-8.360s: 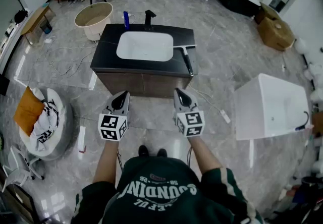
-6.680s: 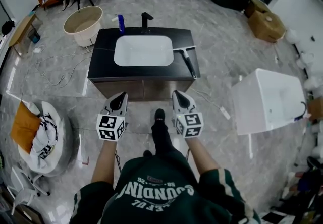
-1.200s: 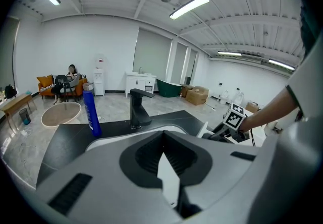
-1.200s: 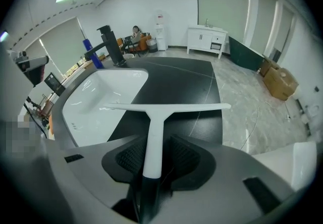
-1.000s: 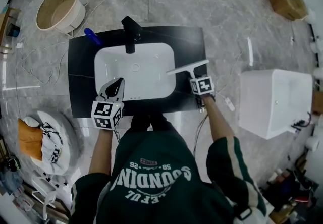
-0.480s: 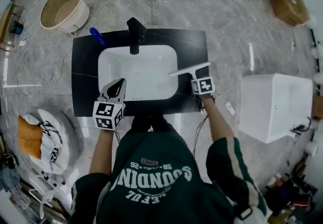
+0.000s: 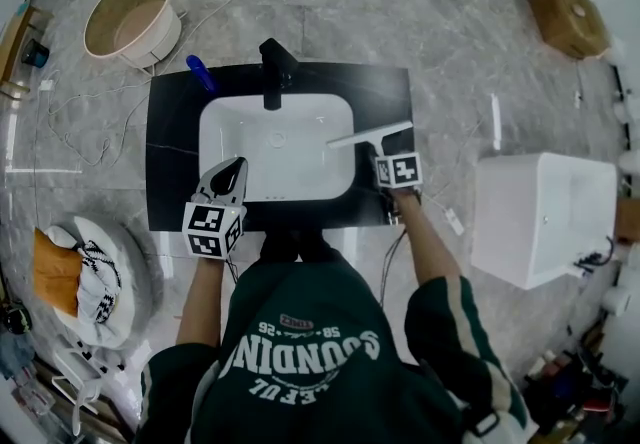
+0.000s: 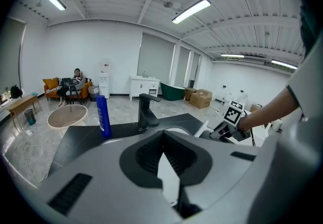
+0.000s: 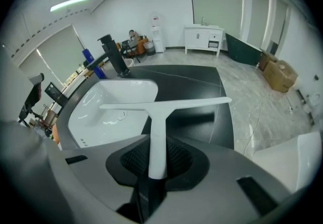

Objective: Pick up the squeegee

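Note:
The squeegee (image 7: 370, 135) is white with a long blade and a straight handle. My right gripper (image 7: 374, 152) is shut on that handle and holds it just above the black countertop (image 7: 170, 157), at the right rim of the white basin (image 7: 212, 132). In the right gripper view the handle (image 9: 157, 140) runs up from between the jaws of the right gripper (image 9: 155, 170), and the blade lies crosswise. My left gripper (image 7: 233, 170) hovers over the basin's front edge, shut and holding nothing. Its closed tips (image 8: 163, 151) face the faucet.
A black faucet (image 7: 272, 67) and a blue bottle (image 7: 200, 74) stand at the back of the countertop. On the floor are a white tub (image 7: 540, 217) to the right, a round beige basin (image 7: 132, 17), a cardboard box (image 7: 570, 7) and loose cables.
The person has walked up to the vanity. The squeegee, which lay on the counter's right side, is now in my right gripper. Over the last second it shifted slightly towards the basin.

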A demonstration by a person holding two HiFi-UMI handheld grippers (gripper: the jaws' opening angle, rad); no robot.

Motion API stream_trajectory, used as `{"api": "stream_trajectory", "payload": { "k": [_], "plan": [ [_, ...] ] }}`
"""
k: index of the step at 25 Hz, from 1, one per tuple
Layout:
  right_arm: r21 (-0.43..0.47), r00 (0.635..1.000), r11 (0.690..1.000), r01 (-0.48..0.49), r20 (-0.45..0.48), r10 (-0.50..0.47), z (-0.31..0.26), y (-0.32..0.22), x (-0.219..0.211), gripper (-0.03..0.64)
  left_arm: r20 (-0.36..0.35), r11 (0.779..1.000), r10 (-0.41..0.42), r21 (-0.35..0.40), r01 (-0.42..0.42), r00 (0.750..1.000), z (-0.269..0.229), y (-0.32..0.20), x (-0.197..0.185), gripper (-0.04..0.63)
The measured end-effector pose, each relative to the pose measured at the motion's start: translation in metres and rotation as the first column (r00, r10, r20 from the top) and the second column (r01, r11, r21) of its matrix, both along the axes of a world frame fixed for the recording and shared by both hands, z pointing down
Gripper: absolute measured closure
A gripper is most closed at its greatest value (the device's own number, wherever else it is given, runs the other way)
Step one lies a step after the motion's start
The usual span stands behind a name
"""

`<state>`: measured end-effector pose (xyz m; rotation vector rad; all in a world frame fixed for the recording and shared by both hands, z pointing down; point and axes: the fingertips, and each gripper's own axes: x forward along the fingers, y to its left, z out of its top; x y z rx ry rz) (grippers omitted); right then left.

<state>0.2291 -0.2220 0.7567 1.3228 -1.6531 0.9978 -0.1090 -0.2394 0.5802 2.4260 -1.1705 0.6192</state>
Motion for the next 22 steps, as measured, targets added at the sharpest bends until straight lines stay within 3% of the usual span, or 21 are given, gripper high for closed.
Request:
{"api": "stream_trajectory", "payload": {
  "k": [12,22],
  "plan": [
    [0.199,0.995,0.979,-0.042,0.096,0.023,-0.082,-0.043,-0.052,0.548,-0.011,0.997,-0.029,0.064,0.030,1.000,-0.020,-0.019,-0.020,0.594],
    [0.434,0.983,0.900,-0.026,0.176,-0.057,-0.181,-0.068,-0.096,0.548,-0.012,0.986,-0.047,0.161,0.049,0.999,-0.052,-0.050,-0.038,0.594]
  ]
}}
